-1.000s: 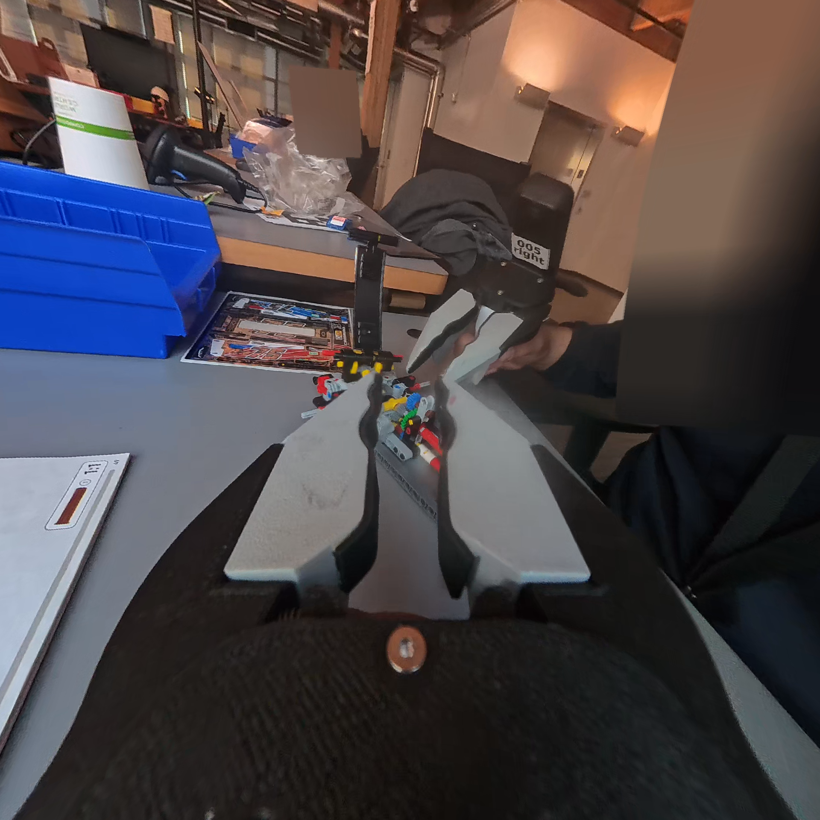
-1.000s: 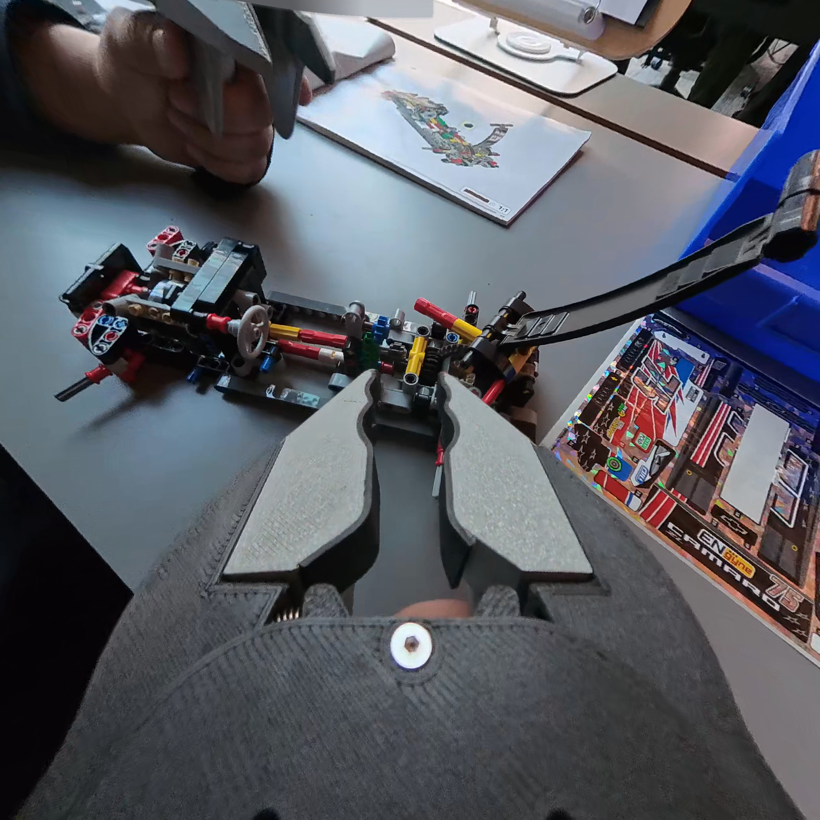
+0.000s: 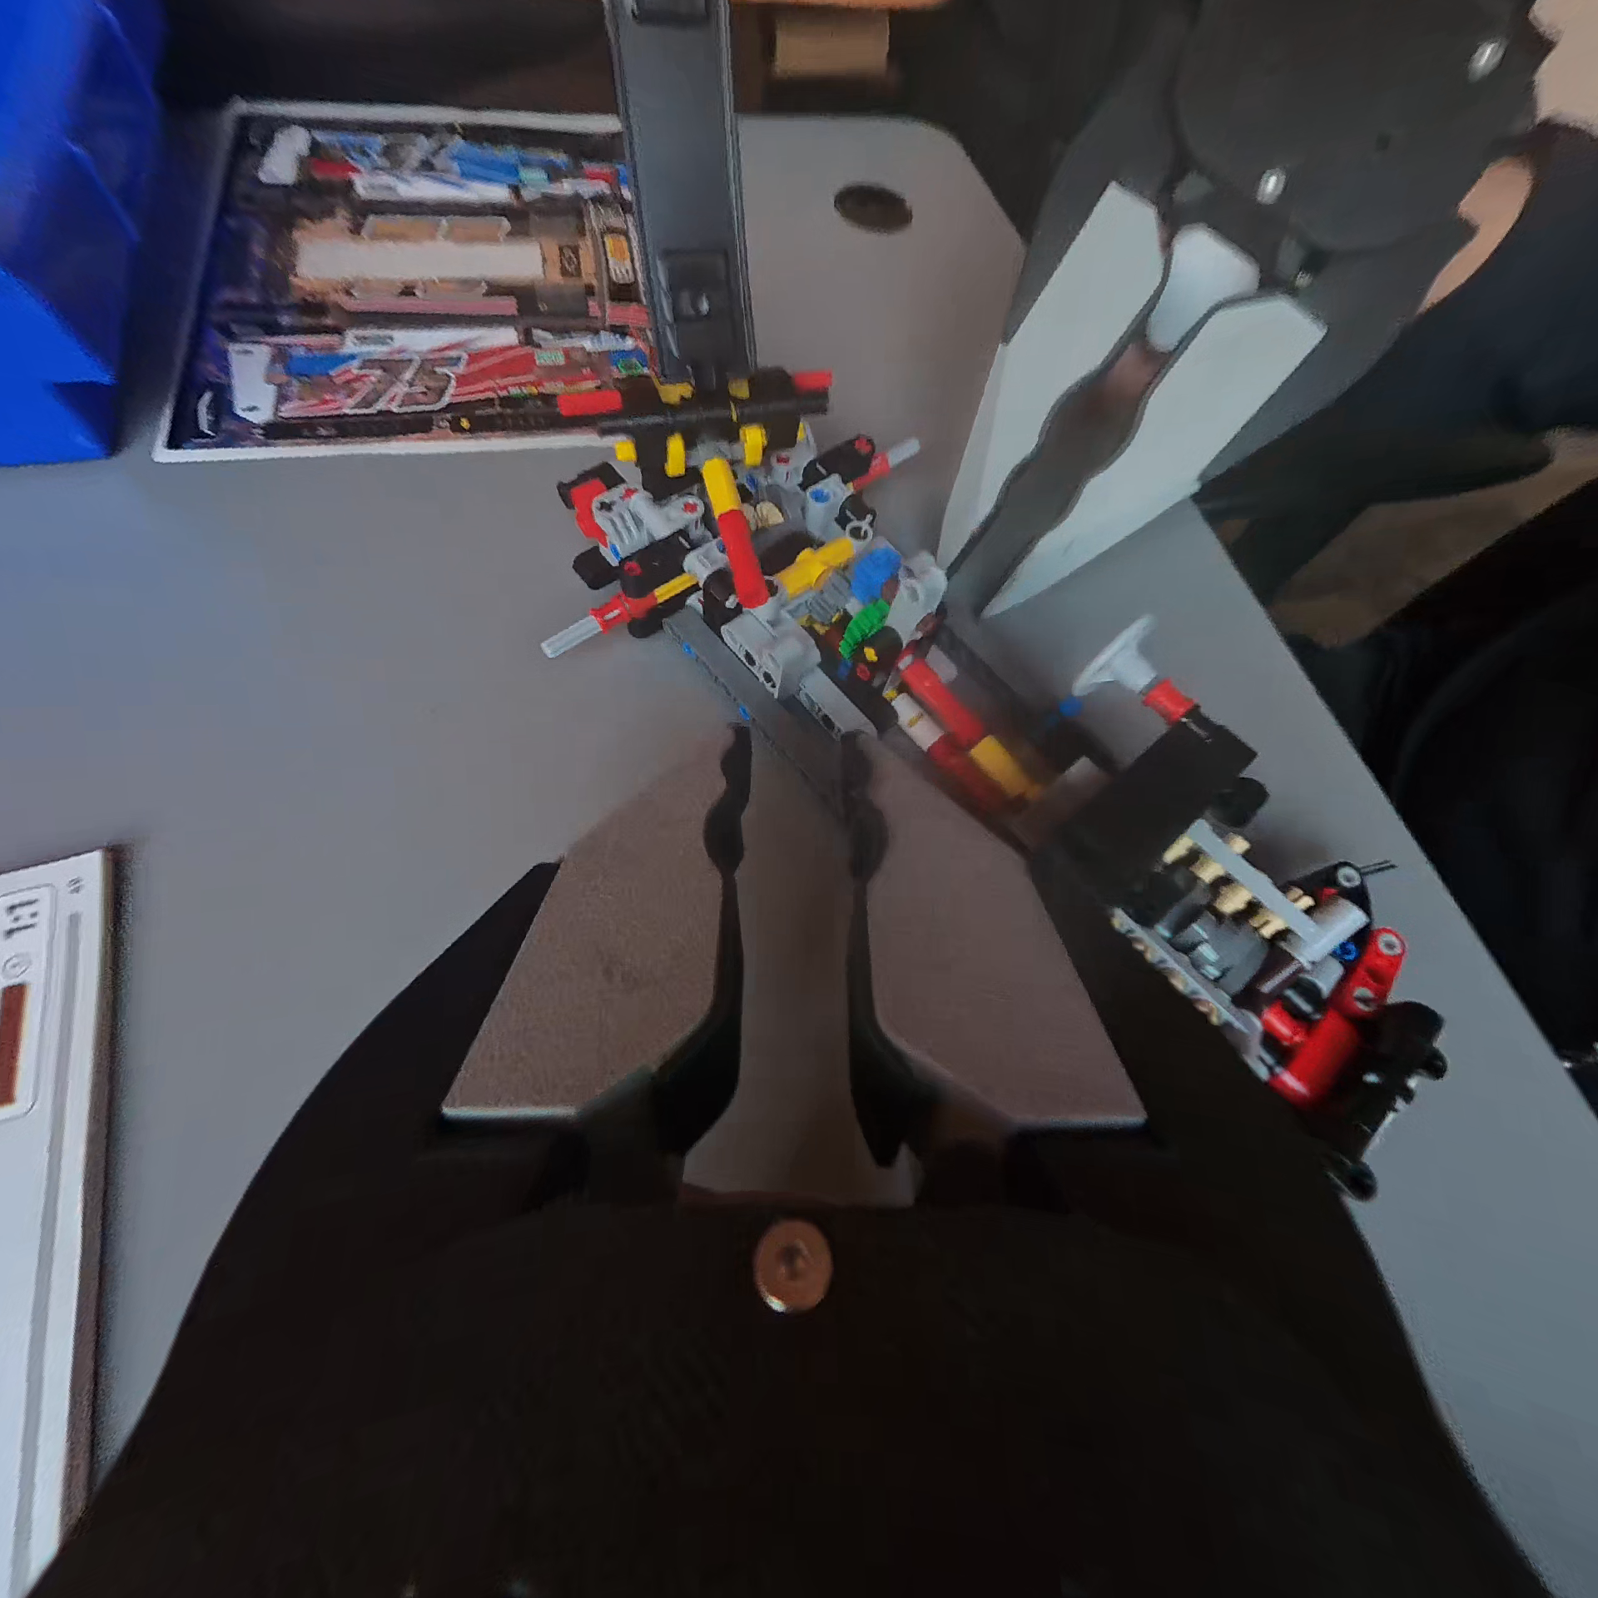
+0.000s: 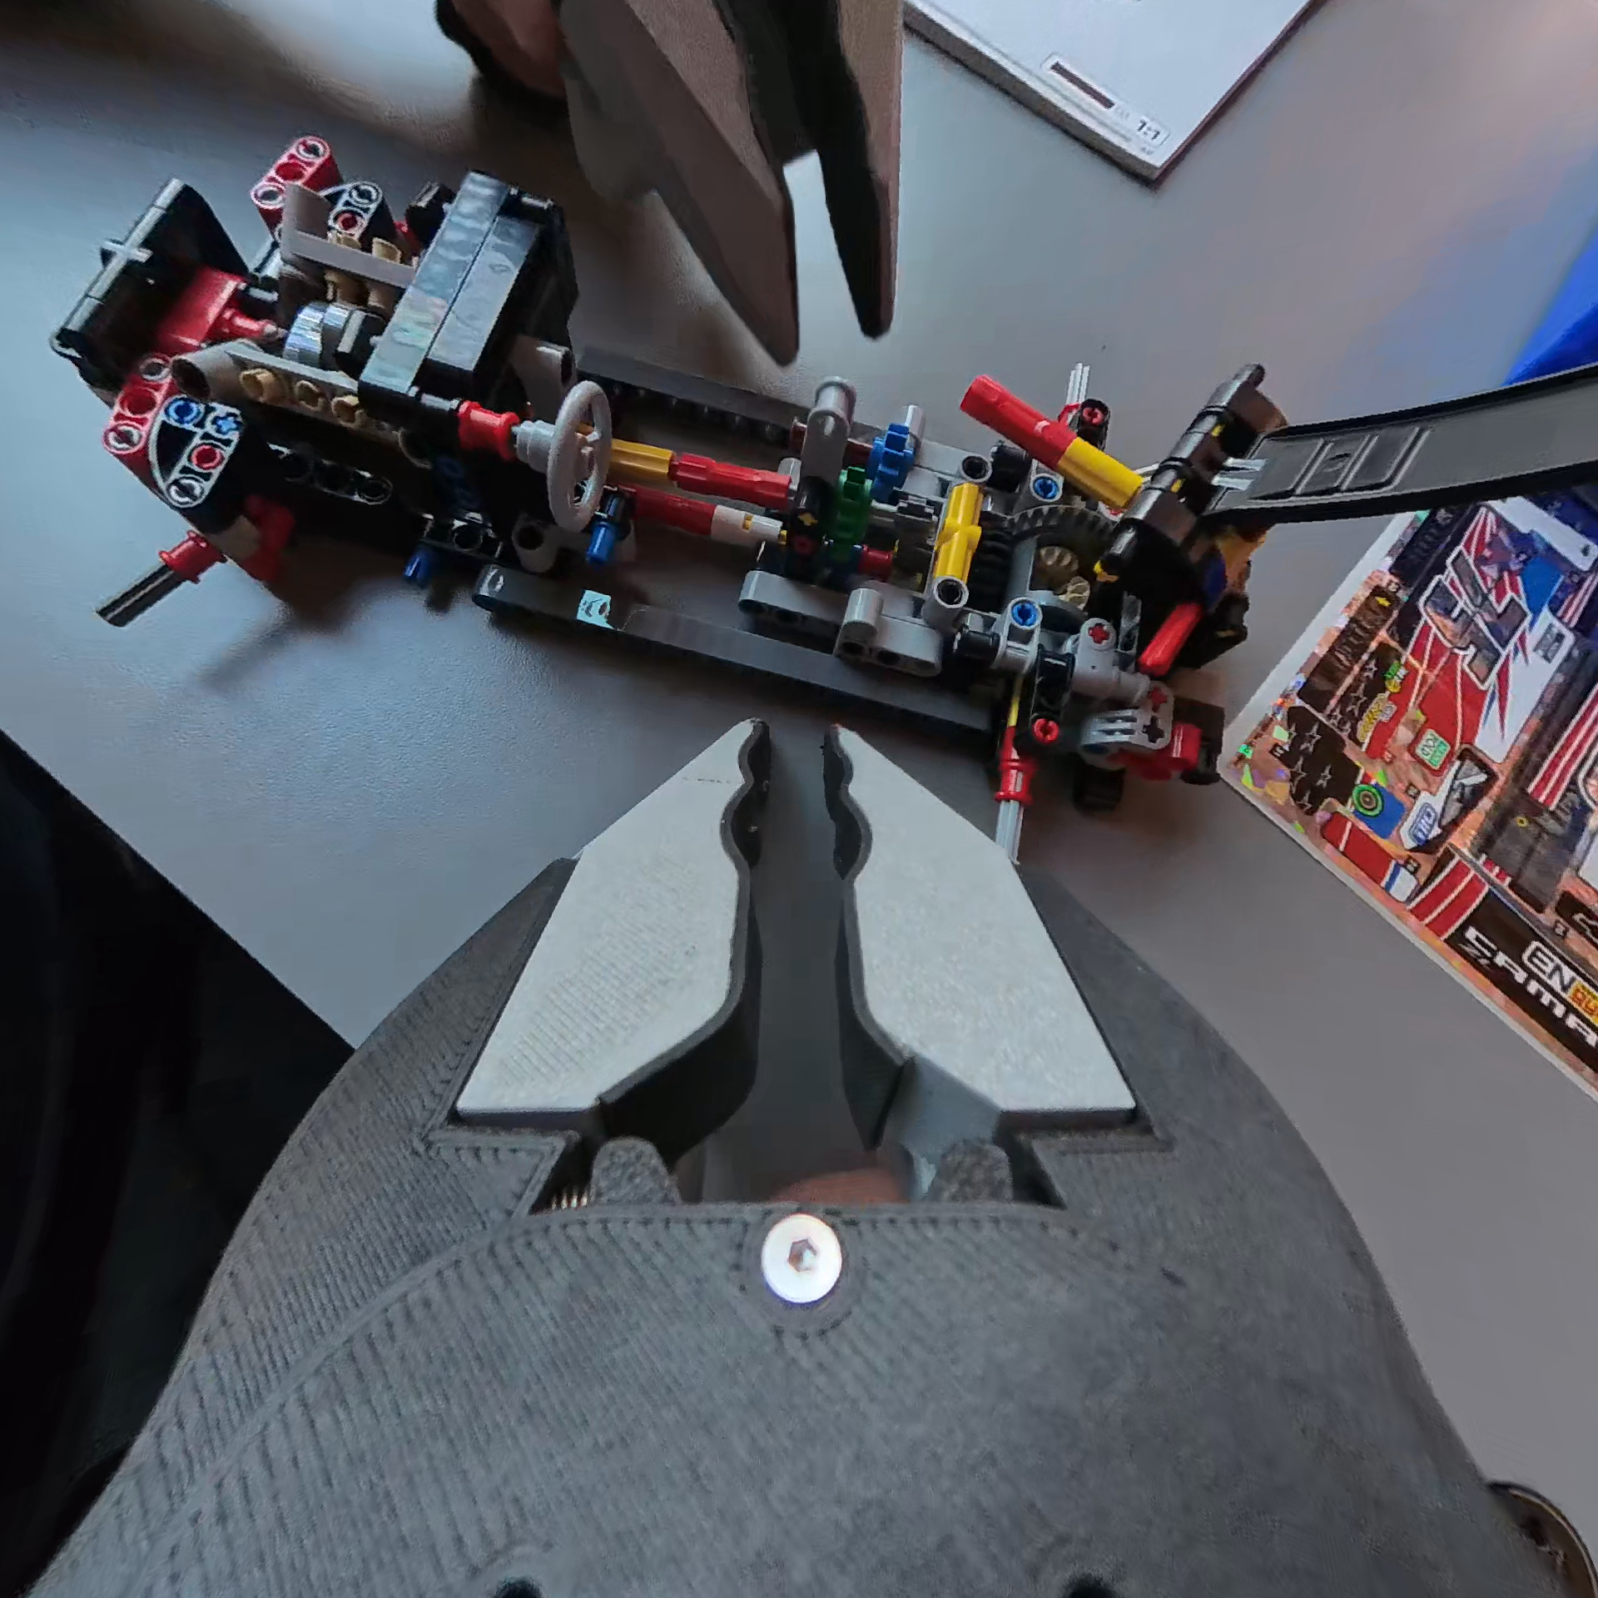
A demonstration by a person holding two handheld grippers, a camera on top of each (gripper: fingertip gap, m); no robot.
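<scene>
Right gripper point(image 4: 794, 735) jaws narrowly apart, bare, just near of long multicoloured plastic brick chassis point(image 4: 692, 519) on grey table point(image 4: 346, 778). Left gripper point(image 3: 795, 748) jaws apart over chassis's dark beam, nothing clamped. Blue plastic bin point(image 3: 60, 259) far left, contents hidden.

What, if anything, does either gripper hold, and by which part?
Nothing. The right gripper is open and bare, short of the brick-built car chassis; the left gripper hangs open above it.

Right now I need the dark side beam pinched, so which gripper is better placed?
Likely the right gripper: open, empty, tips facing the beam. The left gripper hovers above the model's far side.
</scene>
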